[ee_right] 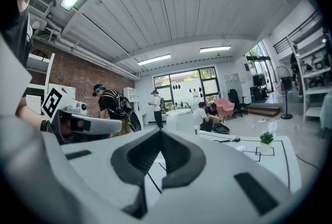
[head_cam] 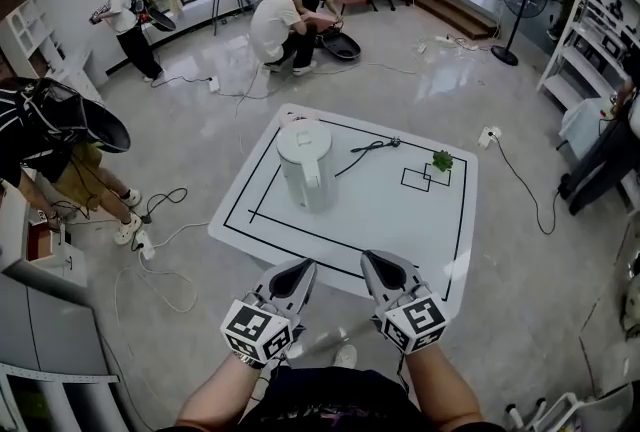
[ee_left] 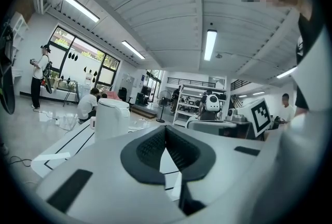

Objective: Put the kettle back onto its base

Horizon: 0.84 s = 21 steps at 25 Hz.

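- Here, both forearms extend forward side by side, held near the front edge of the desk point(head_cam: 400, 220).
- Left gripper point(head_cam: 298, 270) and right gripper point(head_cam: 376, 265): jaws closed, empty.
- White kettle point(head_cam: 304, 165) stands upright on the desk, well beyond both grippers.

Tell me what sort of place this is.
Likely a robotics lab or recording studio: a low, tape-marked table, trailing cables, and a white robot by the shelves.
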Tool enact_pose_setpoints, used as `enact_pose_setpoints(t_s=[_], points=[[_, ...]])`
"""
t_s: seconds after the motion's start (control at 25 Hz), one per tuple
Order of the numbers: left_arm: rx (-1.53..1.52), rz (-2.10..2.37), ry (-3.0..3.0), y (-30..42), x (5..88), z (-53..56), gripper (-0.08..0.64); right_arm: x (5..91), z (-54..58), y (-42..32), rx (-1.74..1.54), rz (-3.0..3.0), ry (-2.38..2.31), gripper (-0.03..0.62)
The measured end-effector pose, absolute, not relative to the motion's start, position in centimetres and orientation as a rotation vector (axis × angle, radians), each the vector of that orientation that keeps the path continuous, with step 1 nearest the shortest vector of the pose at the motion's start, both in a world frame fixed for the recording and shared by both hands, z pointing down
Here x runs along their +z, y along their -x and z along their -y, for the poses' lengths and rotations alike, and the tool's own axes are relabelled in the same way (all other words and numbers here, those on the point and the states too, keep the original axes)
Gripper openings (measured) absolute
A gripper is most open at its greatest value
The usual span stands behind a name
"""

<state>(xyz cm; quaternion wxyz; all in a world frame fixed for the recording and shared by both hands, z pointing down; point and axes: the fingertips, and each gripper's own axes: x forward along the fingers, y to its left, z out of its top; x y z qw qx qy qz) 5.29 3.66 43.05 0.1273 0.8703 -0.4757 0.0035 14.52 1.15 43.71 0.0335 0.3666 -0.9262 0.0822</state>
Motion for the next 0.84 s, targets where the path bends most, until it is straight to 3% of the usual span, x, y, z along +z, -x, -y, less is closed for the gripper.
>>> enact_pose_setpoints(t_s=[0.84], points=[[-0.025,1.402,-2.533,-7.0,42.3,-5.9,0.005,43.0,-3.3,-15.6,0.221,2.859,-1.091,0.002]])
